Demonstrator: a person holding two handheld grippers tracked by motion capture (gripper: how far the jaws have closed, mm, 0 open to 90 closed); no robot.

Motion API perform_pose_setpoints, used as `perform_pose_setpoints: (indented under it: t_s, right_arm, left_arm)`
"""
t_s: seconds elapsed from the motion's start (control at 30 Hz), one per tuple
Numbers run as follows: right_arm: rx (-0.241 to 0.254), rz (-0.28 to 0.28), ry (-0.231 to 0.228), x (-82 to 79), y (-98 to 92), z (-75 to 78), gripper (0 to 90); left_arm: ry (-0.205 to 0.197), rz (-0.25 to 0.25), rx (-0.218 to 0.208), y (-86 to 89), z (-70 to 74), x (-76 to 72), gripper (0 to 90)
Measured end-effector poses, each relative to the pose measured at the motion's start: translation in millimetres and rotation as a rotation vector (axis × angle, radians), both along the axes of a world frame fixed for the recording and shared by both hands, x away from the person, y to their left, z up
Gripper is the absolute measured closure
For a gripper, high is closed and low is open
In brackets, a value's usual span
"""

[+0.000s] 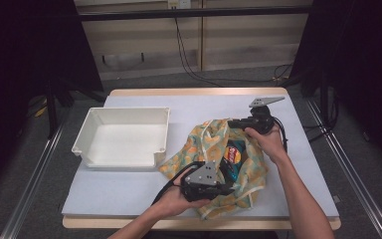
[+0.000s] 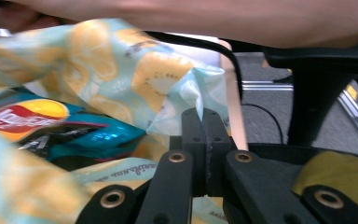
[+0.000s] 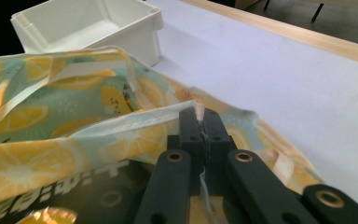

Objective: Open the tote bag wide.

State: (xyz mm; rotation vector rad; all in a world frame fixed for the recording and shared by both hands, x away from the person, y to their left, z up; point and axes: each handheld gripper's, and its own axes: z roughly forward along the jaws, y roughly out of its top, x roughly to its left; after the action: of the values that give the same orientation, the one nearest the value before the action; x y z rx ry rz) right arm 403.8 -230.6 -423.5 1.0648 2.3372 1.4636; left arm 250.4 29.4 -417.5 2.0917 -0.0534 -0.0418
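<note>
A fabric bag (image 1: pixel 219 164) printed with orange slices lies on the bench (image 1: pixel 129 189), right of the middle and reaching the near edge, with a teal snack packet (image 1: pixel 235 158) inside its open mouth. The left tongs (image 1: pixel 229 189) are clenched on the bag's near rim; the right tongs (image 1: pixel 231 123) are clenched on its far rim, so the two stand on opposite sides of the opening. A white plastic tray (image 1: pixel 124 137) sits on the left half of the bench, just beside the bag.

The high view gives this layout and both hands, but the pinched cloth is too small there to read. The left gripper view shows the left tongs (image 2: pixel 205 116) pressed together with a fold of the bag (image 2: pixel 121 65) caught between them, and the snack packet (image 2: pixel 51 126) lying close by with a red-and-yellow logo. The right gripper view shows the right tongs (image 3: pixel 204 115) closed on the white-hemmed edge of the bag (image 3: pixel 51 135), with the tray (image 3: pixel 93 28) beyond and the bare bench (image 3: pixel 270 79) stretching to its wooden far edge.
</note>
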Motion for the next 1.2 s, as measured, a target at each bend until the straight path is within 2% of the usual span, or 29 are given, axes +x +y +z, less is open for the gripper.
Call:
perform_pose_setpoints:
  t_s: [0.03,0.07,0.23,0.27,0.33,0.37,0.47,0.57,0.63,0.77,0.93,1.1,1.2]
  right_arm:
    - [0.002,-0.007,-0.001,2.4,1.6,0.7,89.6]
    - [0.003,-0.004,-0.003,4.9,3.2,1.4,89.6]
    - [-0.007,-0.021,0.003,16.4,8.3,1.0,89.6]
    - [-0.007,-0.017,0.006,18.5,9.8,1.6,89.6]
    - [-0.015,-0.025,0.004,23.0,13.2,2.7,89.6]
    - [-0.016,-0.028,0.005,24.6,14.3,2.9,89.6]
    - [-0.029,-0.048,0.002,31.8,17.2,2.5,89.7]
    - [-0.019,-0.056,0.010,36.3,19.8,1.5,89.7]
    - [-0.023,-0.059,0.012,39.5,21.9,-1.5,89.7]
    - [-0.025,-0.064,0.034,43.2,24.9,-11.3,89.7]
    - [-0.035,-0.066,0.056,45.9,26.9,-20.4,89.7]
    - [-0.044,-0.070,0.064,48.6,26.8,-25.8,89.8]
    - [-0.042,-0.068,0.082,48.9,26.1,-30.9,89.8]
  left_arm:
    - [-0.009,-0.006,0.007,1.0,0.0,-2.4,90.0]
    - [0.003,-0.012,0.001,1.8,-0.5,-4.9,90.0]
    - [0.004,-0.043,0.017,6.0,-3.0,-13.4,90.0]
    - [-0.004,-0.035,0.021,6.9,-3.9,-15.0,90.0]
    - [0.009,-0.049,0.020,7.6,-5.3,-16.2,90.0]
    - [-0.006,-0.055,0.030,7.8,-5.4,-16.7,90.0]
    - [-0.003,-0.065,0.034,7.5,-6.7,-20.1,90.0]
    - [-0.003,-0.082,0.044,6.8,-10.5,-21.4,90.0]
    - [-0.004,-0.088,0.063,5.9,-13.9,-24.3,90.0]
    - [0.015,-0.098,0.063,4.1,-20.4,-23.6,90.0]
    - [0.001,-0.100,0.094,1.0,-27.5,-25.2,90.0]
    - [0.027,-0.090,0.107,0.0,-36.4,-21.6,90.0]
    - [0.020,-0.093,0.137,-2.0,-44.4,-19.0,90.0]
